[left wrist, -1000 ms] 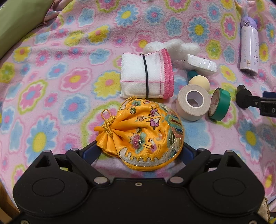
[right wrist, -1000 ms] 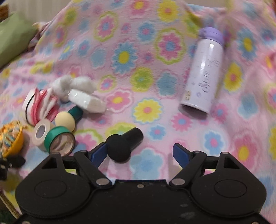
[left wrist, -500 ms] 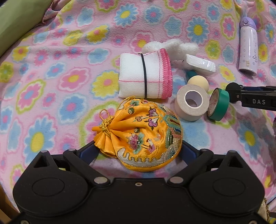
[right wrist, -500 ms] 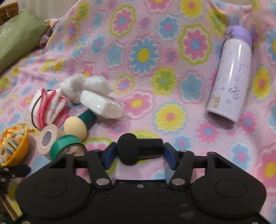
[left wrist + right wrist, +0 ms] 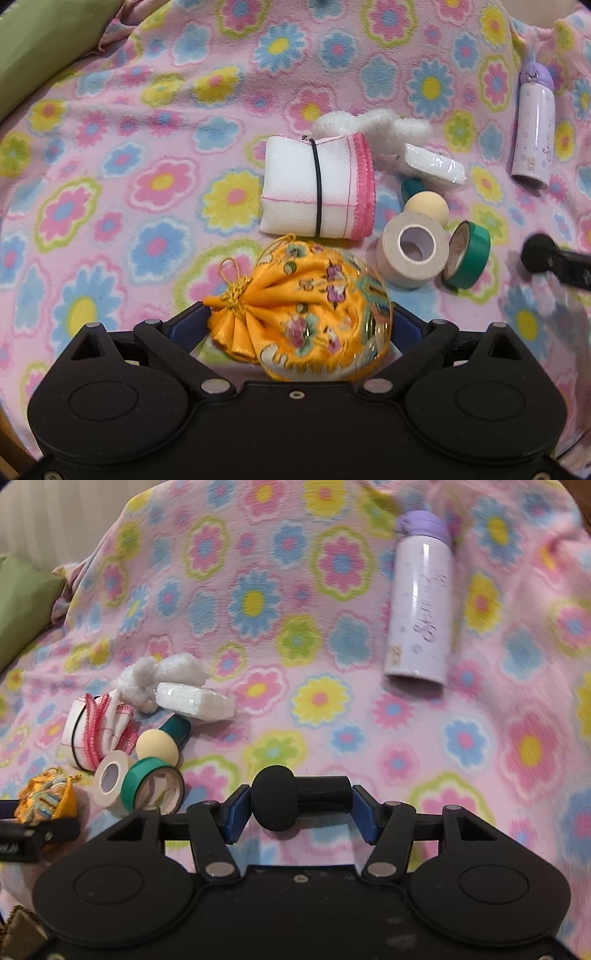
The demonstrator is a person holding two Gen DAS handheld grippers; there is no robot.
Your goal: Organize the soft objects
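Our right claw (image 5: 299, 808) pinches a black sponge applicator (image 5: 295, 797) end to end, just above the floral fleece blanket (image 5: 258, 590). Our left claw (image 5: 295, 328) stands spread, with the orange embroidered pouch (image 5: 310, 314) between its blue pads; whether they touch it is hidden. Farther off lies a lavender bottle (image 5: 421, 605) whose script is too blurred to read. A green cushion (image 5: 44, 40) is cut off at the edge.

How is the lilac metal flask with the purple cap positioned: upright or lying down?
Lying down: the lilac metal flask rests lengthwise on the floral fleece blanket.
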